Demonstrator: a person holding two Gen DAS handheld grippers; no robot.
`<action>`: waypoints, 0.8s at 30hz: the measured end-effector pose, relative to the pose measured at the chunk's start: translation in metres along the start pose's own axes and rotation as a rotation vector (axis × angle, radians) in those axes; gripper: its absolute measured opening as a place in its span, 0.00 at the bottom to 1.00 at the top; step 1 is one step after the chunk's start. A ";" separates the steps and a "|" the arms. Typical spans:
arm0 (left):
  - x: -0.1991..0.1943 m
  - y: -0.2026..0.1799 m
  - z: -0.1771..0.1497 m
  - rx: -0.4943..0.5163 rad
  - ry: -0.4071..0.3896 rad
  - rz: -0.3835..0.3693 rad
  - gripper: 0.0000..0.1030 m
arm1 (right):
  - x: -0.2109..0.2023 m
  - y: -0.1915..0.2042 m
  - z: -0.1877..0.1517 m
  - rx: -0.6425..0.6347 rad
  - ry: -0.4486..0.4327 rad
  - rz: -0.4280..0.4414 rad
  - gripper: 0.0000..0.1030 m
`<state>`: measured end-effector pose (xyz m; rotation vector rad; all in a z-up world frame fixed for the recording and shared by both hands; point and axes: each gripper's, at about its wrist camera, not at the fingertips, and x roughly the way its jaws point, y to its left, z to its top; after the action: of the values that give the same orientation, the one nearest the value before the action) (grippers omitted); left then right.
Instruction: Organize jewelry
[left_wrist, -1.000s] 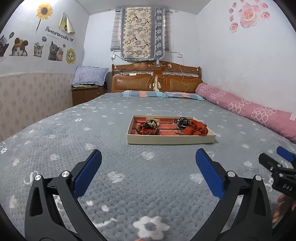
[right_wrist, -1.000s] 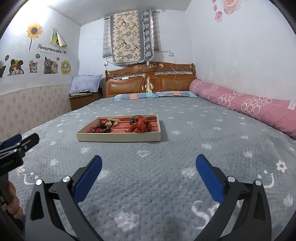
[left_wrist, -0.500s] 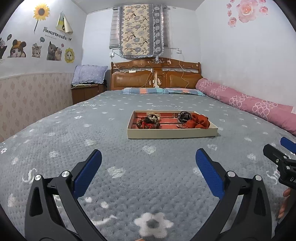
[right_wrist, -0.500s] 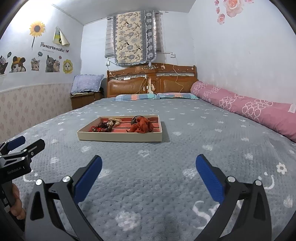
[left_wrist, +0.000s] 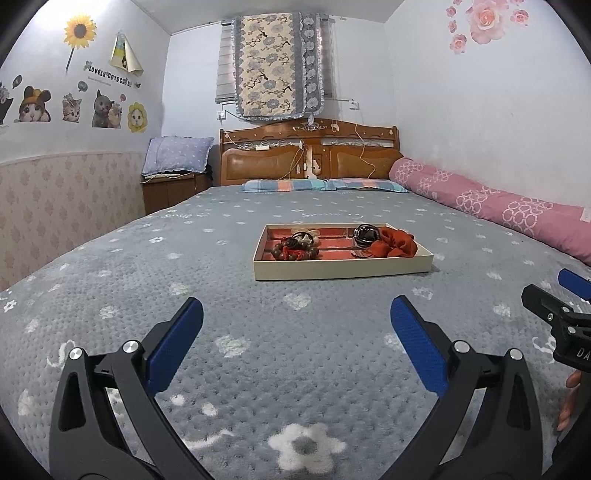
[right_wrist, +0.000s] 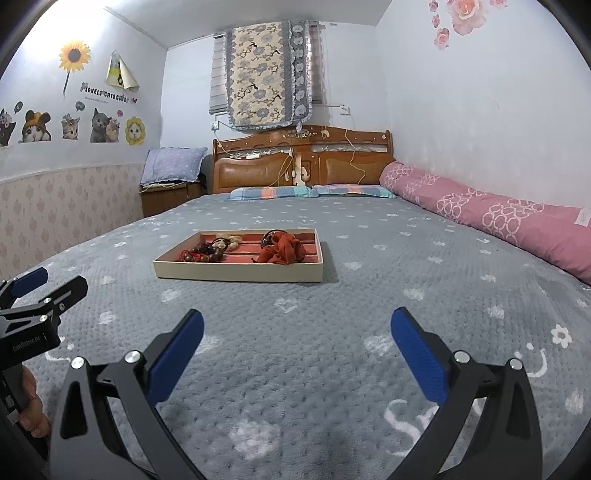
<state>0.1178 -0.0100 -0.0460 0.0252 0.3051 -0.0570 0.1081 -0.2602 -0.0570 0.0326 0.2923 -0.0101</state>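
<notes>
A shallow beige tray (left_wrist: 343, 271) with a red lining lies on the grey bed; it also shows in the right wrist view (right_wrist: 236, 275). In it lie a dark bead bracelet (left_wrist: 295, 252), a black coiled band (left_wrist: 365, 234) and an orange-red pouch (left_wrist: 397, 244). The bracelet (right_wrist: 205, 254) and the pouch (right_wrist: 282, 251) show in the right wrist view too. My left gripper (left_wrist: 295, 328) is open and empty, well short of the tray. My right gripper (right_wrist: 295, 332) is open and empty, short of the tray and to its right.
The grey flowered blanket (left_wrist: 221, 332) covers the whole bed. A pink rolled quilt (left_wrist: 498, 210) lies along the right wall. Pillows (left_wrist: 325, 184) and a wooden headboard (left_wrist: 310, 155) stand at the far end. A nightstand (left_wrist: 168, 190) stands at the back left.
Both grippers have tilted up slightly and edged nearer the tray, which now sits a little lower and larger in view. Both stay open and empty.
</notes>
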 end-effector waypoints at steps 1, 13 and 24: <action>0.000 0.000 0.000 0.001 0.001 0.001 0.95 | 0.000 0.000 0.000 0.000 0.000 0.000 0.96; 0.000 0.000 -0.001 -0.001 0.002 0.001 0.95 | 0.001 0.000 -0.001 0.002 -0.005 0.000 0.96; -0.001 0.002 -0.001 0.011 -0.003 0.003 0.95 | -0.005 0.000 -0.001 -0.007 -0.022 -0.003 0.96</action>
<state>0.1165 -0.0082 -0.0466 0.0363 0.3018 -0.0562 0.1033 -0.2602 -0.0569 0.0250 0.2701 -0.0123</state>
